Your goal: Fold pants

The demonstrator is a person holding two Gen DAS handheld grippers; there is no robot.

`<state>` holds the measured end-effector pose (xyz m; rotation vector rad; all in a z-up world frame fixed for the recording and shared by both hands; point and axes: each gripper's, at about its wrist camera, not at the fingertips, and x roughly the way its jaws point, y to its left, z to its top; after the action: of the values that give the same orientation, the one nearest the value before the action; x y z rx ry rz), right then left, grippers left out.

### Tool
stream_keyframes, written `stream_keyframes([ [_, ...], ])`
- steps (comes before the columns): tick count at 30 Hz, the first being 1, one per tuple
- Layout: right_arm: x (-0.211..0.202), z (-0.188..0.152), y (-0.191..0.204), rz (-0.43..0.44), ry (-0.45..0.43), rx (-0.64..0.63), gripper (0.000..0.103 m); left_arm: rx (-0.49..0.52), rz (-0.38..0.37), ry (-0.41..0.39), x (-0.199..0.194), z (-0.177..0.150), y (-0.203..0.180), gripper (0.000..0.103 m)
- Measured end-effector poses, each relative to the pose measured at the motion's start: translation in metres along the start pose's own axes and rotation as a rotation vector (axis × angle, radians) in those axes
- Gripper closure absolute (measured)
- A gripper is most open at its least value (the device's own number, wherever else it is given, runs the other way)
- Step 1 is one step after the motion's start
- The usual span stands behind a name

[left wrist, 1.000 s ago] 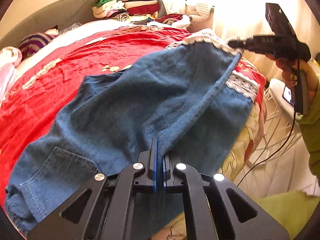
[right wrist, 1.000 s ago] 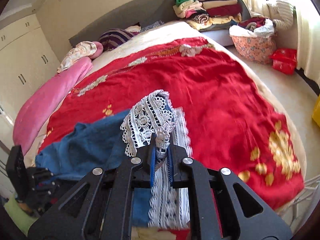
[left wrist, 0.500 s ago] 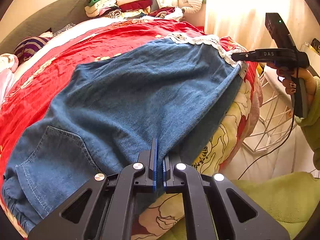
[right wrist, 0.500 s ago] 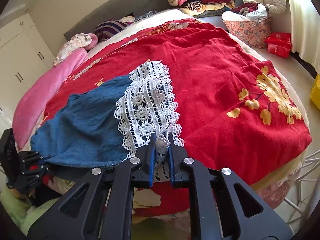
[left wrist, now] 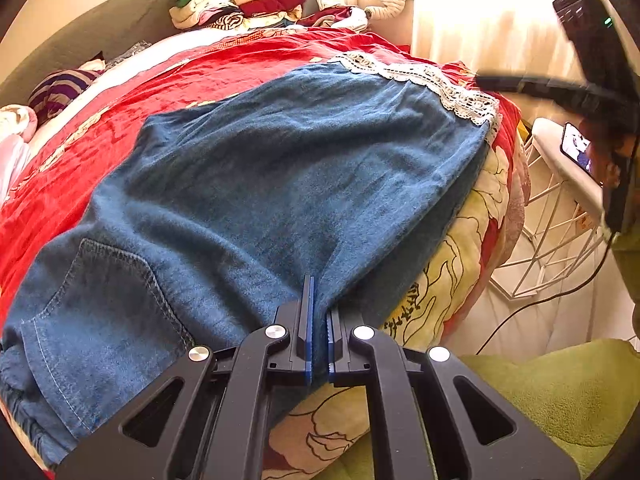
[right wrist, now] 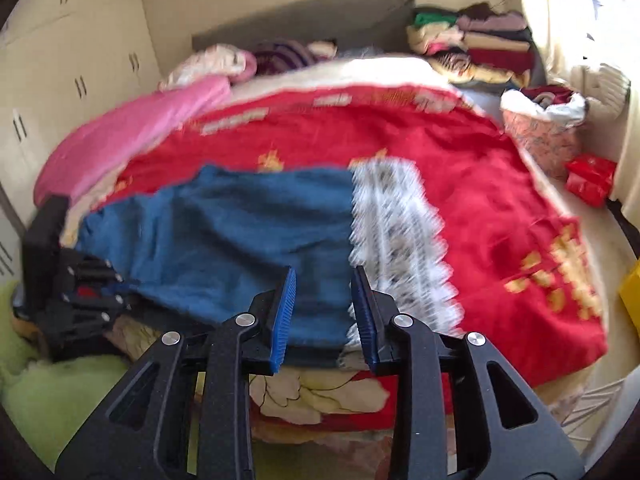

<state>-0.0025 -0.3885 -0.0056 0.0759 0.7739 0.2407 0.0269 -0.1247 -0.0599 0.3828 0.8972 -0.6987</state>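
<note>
Two grippers logged: left gripper (left wrist: 318,324) clenched on our flattened pants (left wrist: 280,168) at six o'clock, right gripper (right wrist: 324,312) released beside the lace hem (right wrist: 396,240); we judged the next fold needed a fresh hem grasp.

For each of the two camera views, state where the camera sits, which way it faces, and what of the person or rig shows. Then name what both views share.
Left wrist: on the left gripper, shut on the blue denim pants with white lace hem; faces along them toward the right gripper.
Right wrist: on the open right gripper at the hem end; faces across the bed; the left gripper shows at left.
Shared: pants, red bedspread, stacked clothes.
</note>
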Motion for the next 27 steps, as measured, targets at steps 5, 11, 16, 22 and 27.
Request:
stream_keyframes([
  [5, 0.037, -0.023, -0.013, -0.067, 0.117, 0.017, 0.086, -0.025, -0.025, -0.002, -0.012, -0.005, 0.003, 0.090],
  [11, 0.004, -0.012, -0.012, -0.015, 0.019, 0.002, 0.076, -0.111, 0.006, -0.108, -0.070, -0.015, 0.027, 0.055],
  [16, 0.002, -0.005, 0.012, 0.035, -0.016, -0.046, 0.069, -0.321, 0.187, -0.167, -0.113, -0.032, 0.086, 0.037],
  [22, 0.015, -0.004, 0.030, 0.089, -0.013, -0.068, 0.063, -0.602, 0.294, -0.108, -0.114, -0.069, 0.150, 0.013],
  [27, 0.018, -0.008, 0.041, 0.121, -0.013, -0.075, 0.056, -0.763, 0.207, -0.053, -0.084, -0.081, 0.168, 0.018],
])
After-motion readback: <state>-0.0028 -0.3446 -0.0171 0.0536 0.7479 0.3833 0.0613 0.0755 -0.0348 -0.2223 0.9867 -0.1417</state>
